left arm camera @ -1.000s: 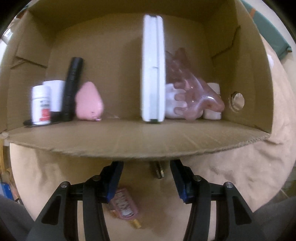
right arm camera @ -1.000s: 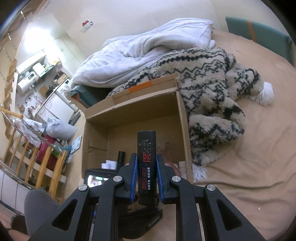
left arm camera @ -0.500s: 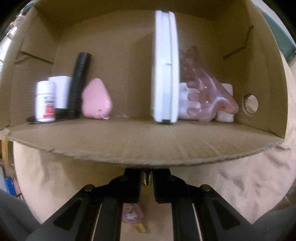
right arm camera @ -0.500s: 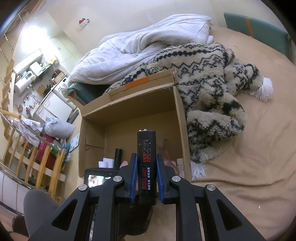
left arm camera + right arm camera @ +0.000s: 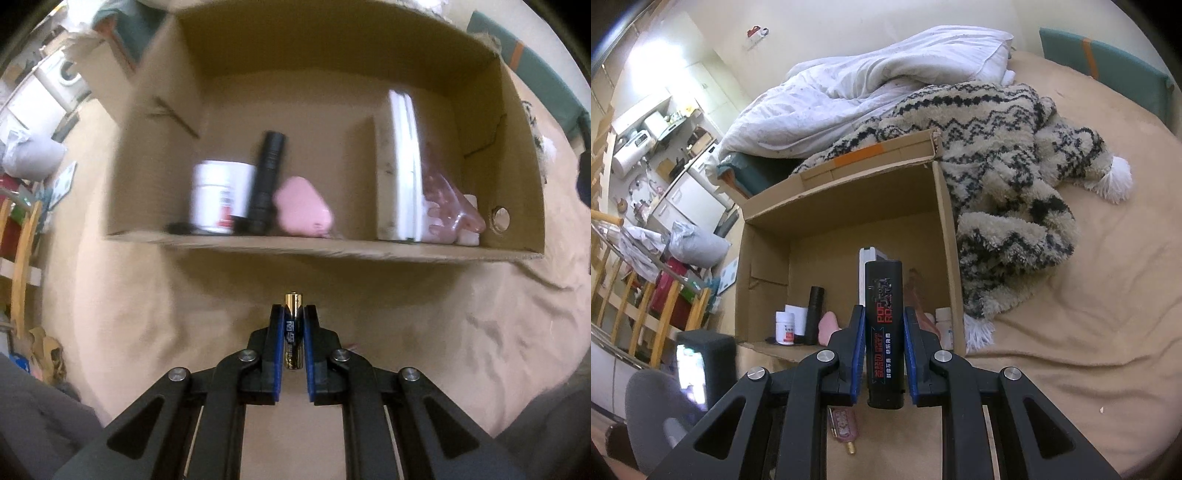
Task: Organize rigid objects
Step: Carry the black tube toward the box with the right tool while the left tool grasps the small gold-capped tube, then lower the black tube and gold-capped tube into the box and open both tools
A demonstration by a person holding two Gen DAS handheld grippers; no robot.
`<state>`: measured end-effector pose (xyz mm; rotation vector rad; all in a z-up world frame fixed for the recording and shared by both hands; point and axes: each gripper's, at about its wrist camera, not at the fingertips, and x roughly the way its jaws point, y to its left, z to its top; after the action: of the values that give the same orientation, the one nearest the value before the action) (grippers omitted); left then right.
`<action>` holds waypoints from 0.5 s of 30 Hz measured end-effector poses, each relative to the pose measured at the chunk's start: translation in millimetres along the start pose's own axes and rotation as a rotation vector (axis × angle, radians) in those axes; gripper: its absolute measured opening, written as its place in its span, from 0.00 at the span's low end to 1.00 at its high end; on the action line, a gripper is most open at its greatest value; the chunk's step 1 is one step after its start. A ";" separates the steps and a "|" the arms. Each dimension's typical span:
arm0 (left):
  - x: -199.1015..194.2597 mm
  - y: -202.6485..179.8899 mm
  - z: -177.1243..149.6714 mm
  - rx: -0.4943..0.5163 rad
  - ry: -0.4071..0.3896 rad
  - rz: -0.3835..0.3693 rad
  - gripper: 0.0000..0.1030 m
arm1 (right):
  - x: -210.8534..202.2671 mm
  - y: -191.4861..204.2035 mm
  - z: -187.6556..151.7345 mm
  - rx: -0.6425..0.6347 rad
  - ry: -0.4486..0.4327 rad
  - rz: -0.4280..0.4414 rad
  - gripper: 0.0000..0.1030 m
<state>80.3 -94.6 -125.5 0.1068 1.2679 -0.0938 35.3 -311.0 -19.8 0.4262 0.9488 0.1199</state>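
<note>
My left gripper (image 5: 293, 314) is shut on a small battery (image 5: 294, 334), held upright above the tan bed sheet in front of the cardboard box (image 5: 332, 247). Inside the box stand a white pill bottle (image 5: 216, 197), a black cylinder (image 5: 267, 181), a pink rounded object (image 5: 303, 210), a white flat case (image 5: 400, 166) and a clear pink piece (image 5: 448, 205). My right gripper (image 5: 884, 325) is shut on a black rectangular pack with red lettering (image 5: 884, 332), held before the same box (image 5: 846, 206).
A pink flat bottle with a gold tip (image 5: 844, 426) lies on the sheet under my right gripper. A patterned fleece blanket (image 5: 1008, 147) and a white duvet (image 5: 871, 77) lie behind and right of the box. The other gripper's camera body (image 5: 701, 365) shows at lower left.
My left gripper shut on the battery and lifted it off the sheet, pulling back so the box looks smaller and farther. The right gripper kept its hold and barely moved.
</note>
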 end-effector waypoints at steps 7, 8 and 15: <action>-29.0 32.4 -10.9 0.025 -0.095 0.002 0.09 | 3.5 8.7 -3.2 -0.043 0.006 -0.024 0.20; -31.3 32.2 -10.7 0.035 -0.114 -0.001 0.09 | 4.1 9.8 -3.4 -0.049 0.007 -0.029 0.20; -84.6 30.8 9.1 0.091 -0.271 0.003 0.09 | 6.5 15.0 1.4 -0.082 -0.004 -0.048 0.20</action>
<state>67.9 -64.3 -41.1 0.1688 0.9931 -0.1582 41.5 -295.9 -17.9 0.3280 0.9463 0.1141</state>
